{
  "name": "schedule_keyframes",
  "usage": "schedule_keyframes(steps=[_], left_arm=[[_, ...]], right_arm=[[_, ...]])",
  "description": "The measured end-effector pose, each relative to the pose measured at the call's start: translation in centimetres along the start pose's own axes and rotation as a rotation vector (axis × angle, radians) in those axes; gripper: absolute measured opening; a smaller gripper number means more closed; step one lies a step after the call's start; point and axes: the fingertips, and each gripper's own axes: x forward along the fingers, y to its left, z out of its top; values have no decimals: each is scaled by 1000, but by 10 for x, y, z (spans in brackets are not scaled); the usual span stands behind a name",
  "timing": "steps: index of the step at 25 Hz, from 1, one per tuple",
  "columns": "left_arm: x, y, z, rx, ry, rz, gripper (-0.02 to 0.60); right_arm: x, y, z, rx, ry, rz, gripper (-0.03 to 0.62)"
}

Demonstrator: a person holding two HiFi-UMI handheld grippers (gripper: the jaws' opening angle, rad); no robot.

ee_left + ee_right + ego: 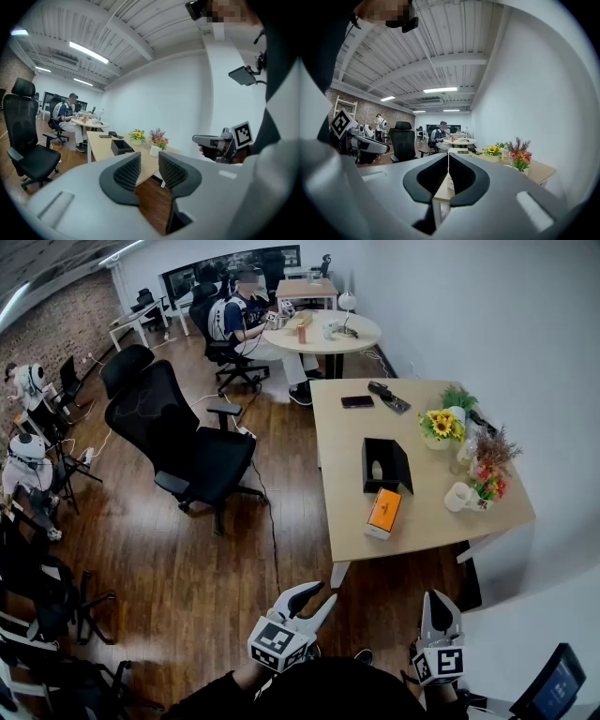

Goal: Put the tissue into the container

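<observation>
A black open-topped container (386,465) stands mid-table on the wooden table (347,474), with something pale inside it. An orange tissue box (383,513) lies just in front of it, nearer to me. Both grippers hang low at the bottom of the head view, well short of the table. My left gripper (315,594) (149,161) is closed to a narrow slit with nothing in it. My right gripper (440,596) (448,161) has its pads pressed together, empty. The container (121,146) also shows far off in the left gripper view.
Flower pots (441,425), a white mug (459,496), a phone (357,401) and a remote sit on the table. A black office chair (183,442) stands to its left on the wooden floor. A person sits at a round table (323,332) behind. A white wall runs along the right.
</observation>
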Motion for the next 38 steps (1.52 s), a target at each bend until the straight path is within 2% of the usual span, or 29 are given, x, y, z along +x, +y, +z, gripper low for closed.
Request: schedule_keyframes(steps=[6,12,18,25,30,38], left_arm=[[21,38,6,-4,8,-59,143],[32,55,4,-43,35,-64,153],[69,73,4,-135,65,-49,158],[151,91,11,-164,138,-10,224],[205,98,13,-183,192,16,243],[263,132,3,-328,250,81,259]], right_arm=[[53,-3,-3,12,30,-14,51],[77,-5,-13,1,71,-10,76],[126,-17,-39,64,138,87,117],[202,-63,-53,118,169,173,141],[242,-93,-65,156,214,228,163],[294,-109,-91,212,303,325,197]])
